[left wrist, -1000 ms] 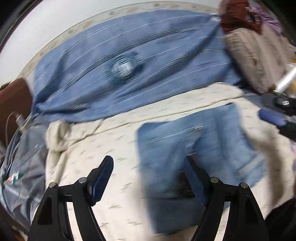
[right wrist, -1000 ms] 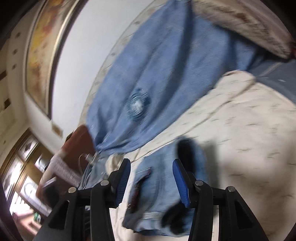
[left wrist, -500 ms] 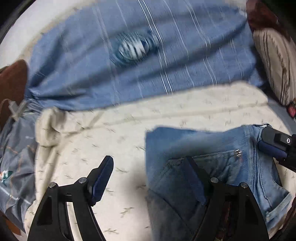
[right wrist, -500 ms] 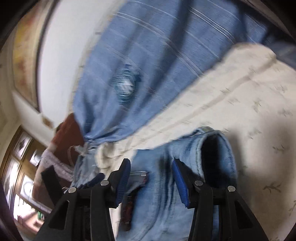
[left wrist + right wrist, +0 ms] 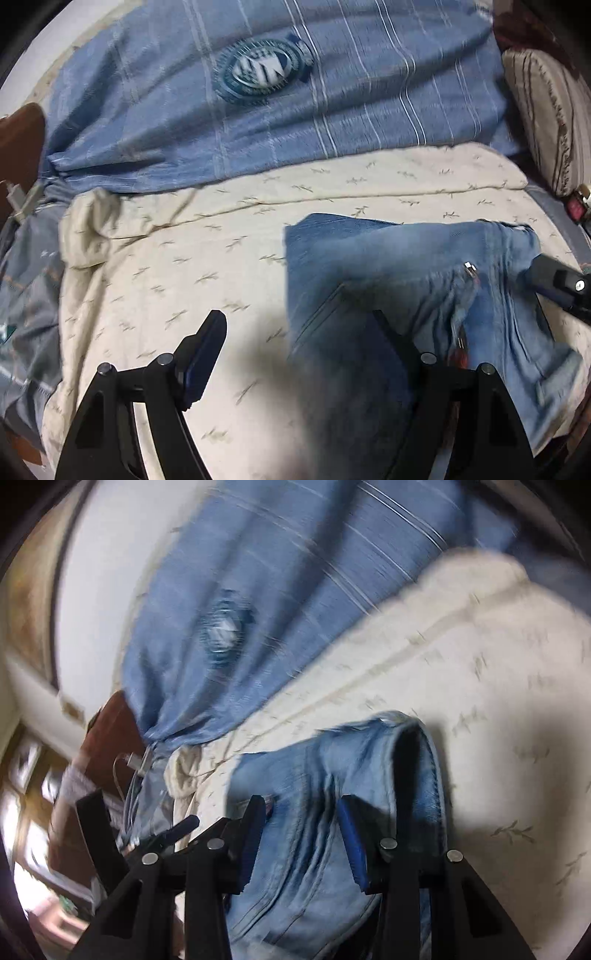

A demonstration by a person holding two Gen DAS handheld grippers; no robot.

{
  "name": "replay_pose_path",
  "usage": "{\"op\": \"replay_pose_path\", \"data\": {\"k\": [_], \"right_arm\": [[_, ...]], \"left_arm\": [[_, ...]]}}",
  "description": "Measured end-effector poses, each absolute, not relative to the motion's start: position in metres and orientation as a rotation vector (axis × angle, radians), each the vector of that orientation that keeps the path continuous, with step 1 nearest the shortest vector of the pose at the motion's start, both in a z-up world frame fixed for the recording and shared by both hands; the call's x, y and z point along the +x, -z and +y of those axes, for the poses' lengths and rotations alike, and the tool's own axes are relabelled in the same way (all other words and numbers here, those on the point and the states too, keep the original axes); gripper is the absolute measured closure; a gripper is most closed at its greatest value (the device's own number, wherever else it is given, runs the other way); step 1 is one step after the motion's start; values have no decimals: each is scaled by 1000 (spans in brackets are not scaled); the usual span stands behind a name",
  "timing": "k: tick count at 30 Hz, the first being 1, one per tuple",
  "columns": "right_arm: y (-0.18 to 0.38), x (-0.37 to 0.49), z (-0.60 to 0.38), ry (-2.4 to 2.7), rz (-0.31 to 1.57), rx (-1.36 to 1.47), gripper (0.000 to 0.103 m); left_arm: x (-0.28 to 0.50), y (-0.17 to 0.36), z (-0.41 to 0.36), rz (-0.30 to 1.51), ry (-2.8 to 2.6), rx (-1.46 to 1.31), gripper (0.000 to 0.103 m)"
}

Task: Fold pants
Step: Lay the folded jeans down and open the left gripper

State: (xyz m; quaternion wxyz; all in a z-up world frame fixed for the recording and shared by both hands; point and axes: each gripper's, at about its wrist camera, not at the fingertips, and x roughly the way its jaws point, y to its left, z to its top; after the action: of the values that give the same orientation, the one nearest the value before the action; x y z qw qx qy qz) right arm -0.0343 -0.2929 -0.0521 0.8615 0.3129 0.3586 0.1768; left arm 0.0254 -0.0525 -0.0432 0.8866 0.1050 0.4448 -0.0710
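Jeans [image 5: 399,280] were recorded lying bunched on a cream sheet [image 5: 207,266], with both grippers over them.

The jeans were seen at the right of the left wrist view, a zip pull showing on top and one open end raised toward the right wrist camera. The left gripper [image 5: 299,354] was held with jaws spread wide, one finger over the sheet and one over the denim, nothing clasped. The right gripper [image 5: 301,834] was likewise parted, denim lying between its blue pads [image 5: 352,845] without being pinched. A blue striped blanket [image 5: 295,110] with a round badge was noted beyond the sheet, and a striped cushion [image 5: 546,118] at far right.
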Motion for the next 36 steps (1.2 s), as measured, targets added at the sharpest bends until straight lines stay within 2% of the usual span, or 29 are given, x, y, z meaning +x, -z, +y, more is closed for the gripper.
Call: {"op": "replay_pose_path", "data": {"k": [6,10,13,18,22,28,36], "right_arm": [[37,-82,-266,-492,712,507,59],[50,-98,-253,-457,788,389,59],[73,-99,-257,-396,908,371,60],[82,-111,-265,-368,909,403,64],[81,-113,-256,-343,903,336,65],[80,-105,-261,-356,919,373,65],[83,-103,-261,-371,926,363,64]], "left_arm": [[-25,40,-35,899,163,194,24],[-41,58,-44,929,180,241,24],[-48,73,-50,942,184,266,24],[-53,81,-55,918,185,293,24],[-53,83,-54,908,187,291,24],[-55,84,-51,879,190,285,19],[-55,83,-50,854,201,289,18]]}}
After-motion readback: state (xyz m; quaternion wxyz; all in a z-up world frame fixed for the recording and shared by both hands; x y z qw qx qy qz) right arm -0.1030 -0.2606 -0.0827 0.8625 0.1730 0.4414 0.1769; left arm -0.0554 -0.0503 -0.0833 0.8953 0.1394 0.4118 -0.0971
